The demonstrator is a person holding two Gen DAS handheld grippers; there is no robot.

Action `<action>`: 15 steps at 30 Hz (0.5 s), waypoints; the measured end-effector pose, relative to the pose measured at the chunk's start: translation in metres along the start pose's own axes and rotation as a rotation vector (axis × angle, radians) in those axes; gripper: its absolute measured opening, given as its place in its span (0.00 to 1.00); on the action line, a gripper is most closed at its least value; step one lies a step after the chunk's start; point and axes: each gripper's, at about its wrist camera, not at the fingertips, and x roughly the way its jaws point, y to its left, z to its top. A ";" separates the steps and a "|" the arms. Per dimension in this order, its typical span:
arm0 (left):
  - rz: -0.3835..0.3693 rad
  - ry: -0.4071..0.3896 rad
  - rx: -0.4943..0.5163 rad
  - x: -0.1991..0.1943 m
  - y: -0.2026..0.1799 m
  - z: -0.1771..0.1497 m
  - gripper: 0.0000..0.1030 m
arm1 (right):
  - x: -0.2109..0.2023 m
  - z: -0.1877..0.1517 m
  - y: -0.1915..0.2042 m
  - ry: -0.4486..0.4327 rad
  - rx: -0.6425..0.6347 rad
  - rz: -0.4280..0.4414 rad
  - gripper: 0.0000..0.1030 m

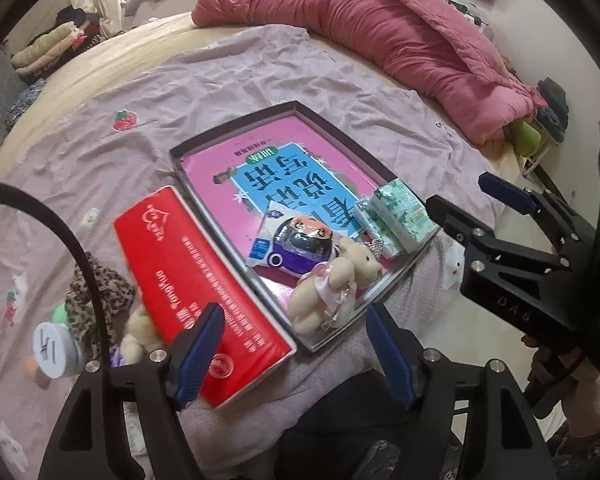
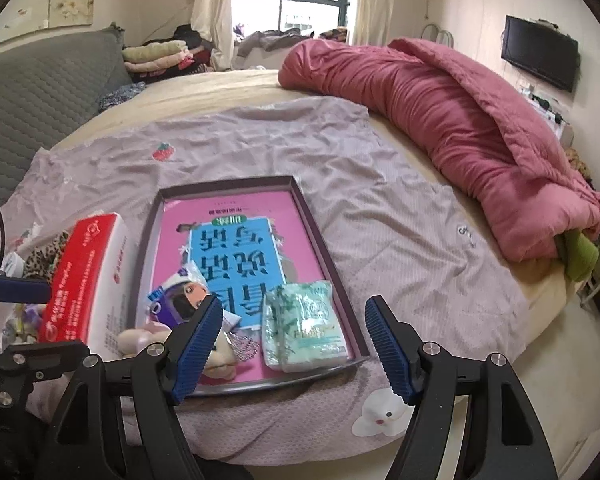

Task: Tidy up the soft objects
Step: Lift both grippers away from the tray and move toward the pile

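The big bed (image 2: pixel 400 240) holds a shallow box tray (image 2: pixel 320 236) near its front edge, likely so soft things stay in one spot. Inside, at the tray's front edge, lie green tissue packs (image 2: pixel 304 328) in the right corner, a small teddy bear (image 1: pixel 332 284) and a doll-face packet (image 1: pixel 288 244), while the red tissue box (image 1: pixel 204 292) leans on the tray's left edge, not in it yet. The left gripper (image 1: pixel 296 354) and right gripper (image 2: pixel 294 346) hang above with jaws wide apart, holding nothing.
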 end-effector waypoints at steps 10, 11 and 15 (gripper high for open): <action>0.027 -0.053 -0.015 -0.031 0.013 -0.017 0.71 | -0.028 0.015 0.022 -0.054 -0.022 0.000 0.73; 0.034 -0.063 -0.015 -0.037 0.014 -0.019 0.71 | -0.030 0.016 0.024 -0.059 -0.023 0.002 0.73; 0.035 -0.084 -0.030 -0.053 0.022 -0.026 0.71 | -0.042 0.024 0.035 -0.088 -0.021 0.019 0.73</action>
